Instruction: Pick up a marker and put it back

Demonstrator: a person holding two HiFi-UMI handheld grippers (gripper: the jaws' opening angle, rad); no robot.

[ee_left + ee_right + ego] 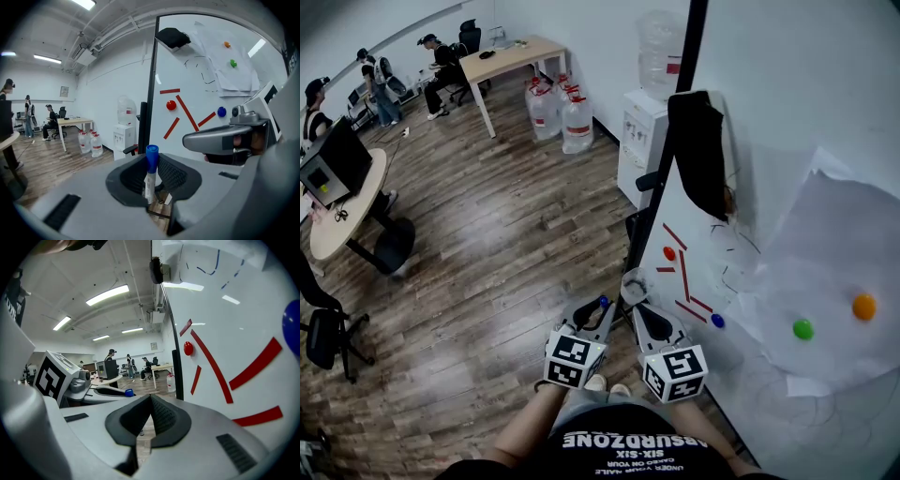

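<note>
Illumination bright and even throughout. Source: ceiling strip lights (108,295), high above and to the left of the right gripper (150,404). They leave pale streaks of glare on the whiteboard (234,343) to its right. The wooden floor (487,281) ahead of the left gripper (600,309) shows a washed-out sheen. Shadows are soft. All views bow strongly, with dark corners. Each gripper's near body is blurred in its own view.

The right gripper (150,398) has its jaws together, empty, near the whiteboard (243,319) on the right. At left, the left gripper (119,392) seemingly holds a blue-capped marker (130,392).
</note>
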